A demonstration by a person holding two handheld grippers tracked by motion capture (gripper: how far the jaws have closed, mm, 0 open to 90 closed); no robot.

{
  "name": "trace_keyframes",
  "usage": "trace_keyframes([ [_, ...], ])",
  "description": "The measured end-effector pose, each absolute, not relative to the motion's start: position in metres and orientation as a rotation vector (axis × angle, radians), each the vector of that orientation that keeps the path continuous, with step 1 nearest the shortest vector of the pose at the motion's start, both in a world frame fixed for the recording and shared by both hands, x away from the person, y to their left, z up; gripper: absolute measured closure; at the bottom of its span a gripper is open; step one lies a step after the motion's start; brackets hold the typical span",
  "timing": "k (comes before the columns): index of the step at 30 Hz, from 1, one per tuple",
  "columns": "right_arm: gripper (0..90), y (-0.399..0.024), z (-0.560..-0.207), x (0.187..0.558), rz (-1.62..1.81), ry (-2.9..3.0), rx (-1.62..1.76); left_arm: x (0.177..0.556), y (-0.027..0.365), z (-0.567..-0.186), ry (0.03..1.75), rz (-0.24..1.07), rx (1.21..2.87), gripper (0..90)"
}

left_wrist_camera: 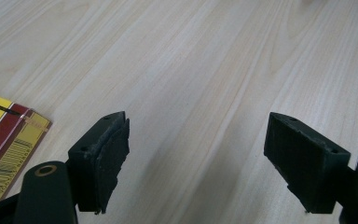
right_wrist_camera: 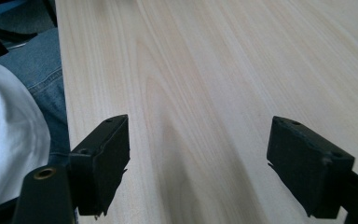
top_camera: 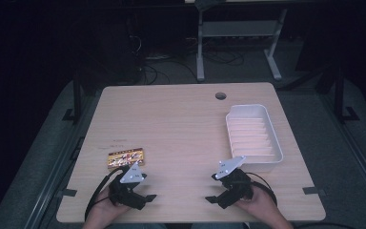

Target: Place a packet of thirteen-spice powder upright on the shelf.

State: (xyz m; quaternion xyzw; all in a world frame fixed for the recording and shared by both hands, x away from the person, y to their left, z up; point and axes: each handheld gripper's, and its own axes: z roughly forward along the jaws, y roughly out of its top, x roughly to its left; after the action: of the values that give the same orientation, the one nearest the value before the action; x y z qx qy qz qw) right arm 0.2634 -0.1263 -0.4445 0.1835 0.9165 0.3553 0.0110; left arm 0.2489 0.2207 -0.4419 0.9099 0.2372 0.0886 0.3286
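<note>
High view: the pale wooden table [top_camera: 181,124] bore a flat yellow-and-red printed packet [top_camera: 125,158] at 8 o'clock and a white ribbed plastic tray [top_camera: 253,134] at 3 o'clock; the left gripper [top_camera: 140,193] and right gripper [top_camera: 218,193] lay near the front edge. Left gripper view: jaws released, empty; packet [left_wrist_camera: 4,149] at 9 o'clock. Right gripper view: jaws released, empty, over bare wood [right_wrist_camera: 205,84].

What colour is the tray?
White tray, with a ribbed floor; clearest in the high view.

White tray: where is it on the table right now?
In the high view the white tray sits on the table's right side near the right edge, just below the round cable hole and just beyond the right tool.
</note>
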Motion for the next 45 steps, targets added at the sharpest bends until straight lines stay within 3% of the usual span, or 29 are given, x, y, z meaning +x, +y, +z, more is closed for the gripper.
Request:
trace_keyframes([
  [24,20.2,-0.125,-0.443,0.262,1.113,2.865,0.571,0.259,0.232,-0.430,0.572,0.233,2.400,21.2],
  [45,20.1,-0.124,-0.444,0.263,1.111,2.881,0.571,0.301,0.274,-0.406,0.581,0.251,2.418,18.5],
])
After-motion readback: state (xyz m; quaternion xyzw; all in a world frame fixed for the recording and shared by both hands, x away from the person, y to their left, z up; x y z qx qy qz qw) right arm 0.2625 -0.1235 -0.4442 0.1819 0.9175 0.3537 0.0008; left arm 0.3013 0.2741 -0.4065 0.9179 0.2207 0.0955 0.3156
